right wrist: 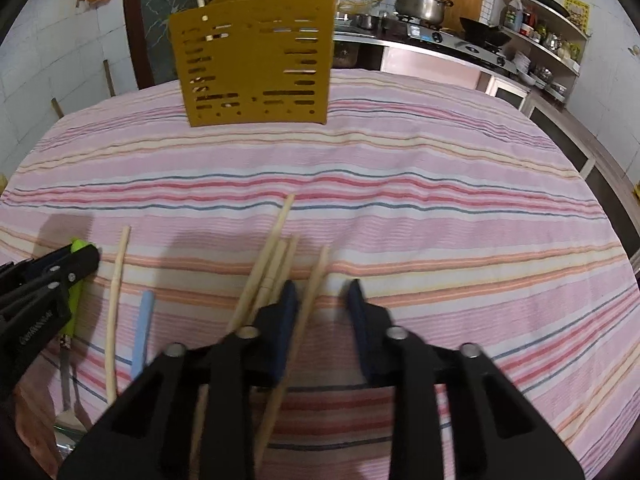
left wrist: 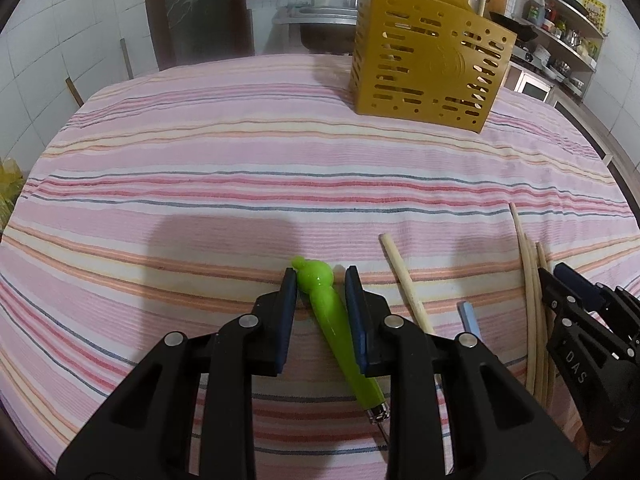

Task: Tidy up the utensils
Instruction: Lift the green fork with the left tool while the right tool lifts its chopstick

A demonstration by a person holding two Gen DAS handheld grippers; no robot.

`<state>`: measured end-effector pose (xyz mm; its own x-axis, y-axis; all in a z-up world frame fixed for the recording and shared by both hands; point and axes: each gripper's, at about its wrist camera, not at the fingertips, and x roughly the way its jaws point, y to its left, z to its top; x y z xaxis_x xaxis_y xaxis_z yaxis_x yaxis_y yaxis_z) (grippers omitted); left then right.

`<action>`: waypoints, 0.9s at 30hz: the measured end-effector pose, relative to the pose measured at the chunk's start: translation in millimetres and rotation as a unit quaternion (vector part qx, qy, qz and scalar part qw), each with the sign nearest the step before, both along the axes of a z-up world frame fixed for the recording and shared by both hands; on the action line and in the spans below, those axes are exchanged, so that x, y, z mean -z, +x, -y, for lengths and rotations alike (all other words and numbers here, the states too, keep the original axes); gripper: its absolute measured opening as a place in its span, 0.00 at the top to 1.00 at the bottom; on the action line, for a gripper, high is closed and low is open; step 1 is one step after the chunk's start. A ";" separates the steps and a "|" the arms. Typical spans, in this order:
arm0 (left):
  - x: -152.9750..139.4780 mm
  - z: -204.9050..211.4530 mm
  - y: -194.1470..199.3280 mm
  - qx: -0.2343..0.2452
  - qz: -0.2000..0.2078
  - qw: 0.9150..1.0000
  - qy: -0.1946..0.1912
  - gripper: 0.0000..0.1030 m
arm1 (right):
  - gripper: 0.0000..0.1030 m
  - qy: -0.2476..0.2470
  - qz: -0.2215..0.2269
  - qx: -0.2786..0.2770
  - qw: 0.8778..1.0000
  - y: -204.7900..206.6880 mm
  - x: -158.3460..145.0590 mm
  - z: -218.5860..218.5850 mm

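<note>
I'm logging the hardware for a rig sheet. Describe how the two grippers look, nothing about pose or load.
Both are alike. The left gripper and the right gripper have matte black plastic bodies with angular cut-out linkage arms, round silver pivot pins, and flat dark navy pads on the jaws. White lettering shows on the side of each body, "DAS" being legible on the right one. No cables or sleeves are visible.

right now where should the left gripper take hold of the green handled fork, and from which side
Grip the green handle on its straight shaft just below the bulbous end, coming down from above. The fork lies flat on the striped cloth, pointing away, and the left gripper is open with a finger on each side of it. The knob should stop it slipping out.
</note>
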<state>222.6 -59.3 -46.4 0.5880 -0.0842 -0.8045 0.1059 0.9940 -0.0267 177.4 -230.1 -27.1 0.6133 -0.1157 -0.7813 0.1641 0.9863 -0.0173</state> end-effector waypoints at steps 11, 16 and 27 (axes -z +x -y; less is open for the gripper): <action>-8.1 6.1 -1.6 0.008 0.009 1.000 -0.002 0.79 | 0.93 0.047 0.010 0.009 0.999 10.0 -3.9 15.9; -25.2 2.8 -12.8 0.008 0.042 0.999 -0.015 0.79 | 0.94 0.063 0.045 0.021 0.997 1.2 -15.0 24.3; -73.3 3.8 -48.4 0.020 0.159 0.987 -0.007 0.80 | 0.94 0.108 0.147 0.030 0.983 -23.3 -53.5 41.5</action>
<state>174.3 -63.2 26.9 0.8069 -0.1222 -0.5779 0.1509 0.9885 0.0017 154.2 -271.6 26.4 0.8135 -0.0102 -0.5814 0.1893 0.9500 0.2482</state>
